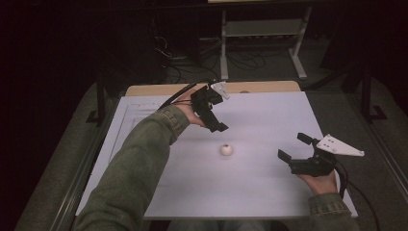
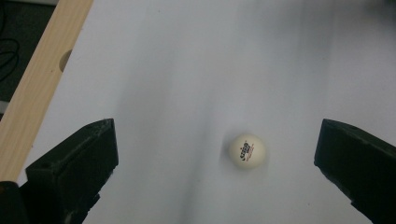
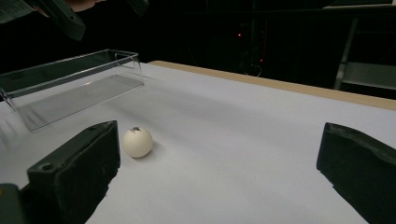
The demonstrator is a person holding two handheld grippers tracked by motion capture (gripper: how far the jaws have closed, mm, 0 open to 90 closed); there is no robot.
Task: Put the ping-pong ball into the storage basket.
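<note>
White paper-like sheeting covers the table [image 1: 269,192], with a strip of pale wood showing along its far edge. At the left side of that surface lies a clear plastic tray [image 3: 70,88], long and shallow, seen best in the right gripper view, where it sits well behind the ball and off to the left. Next comes the left gripper [image 1: 217,126], held in a hand with an olive-green sleeve [image 1: 130,168]; it hangs above the table, tilted downward, and its jaws stand wide apart with nothing between them. In the left gripper view the white ball [image 2: 247,151] lies on the sheet between the two black jaws but far below them, nearer the right-hand jaw, and a small printed mark shows on its top. In the high view the ball [image 1: 225,149] rests alone near the middle of the table, just beyond and below the left gripper's tips and well apart from the right gripper [image 1: 294,147]. That gripper sits low at the right side of the table, pointing toward the ball, its jaws also spread wide and empty.
</note>
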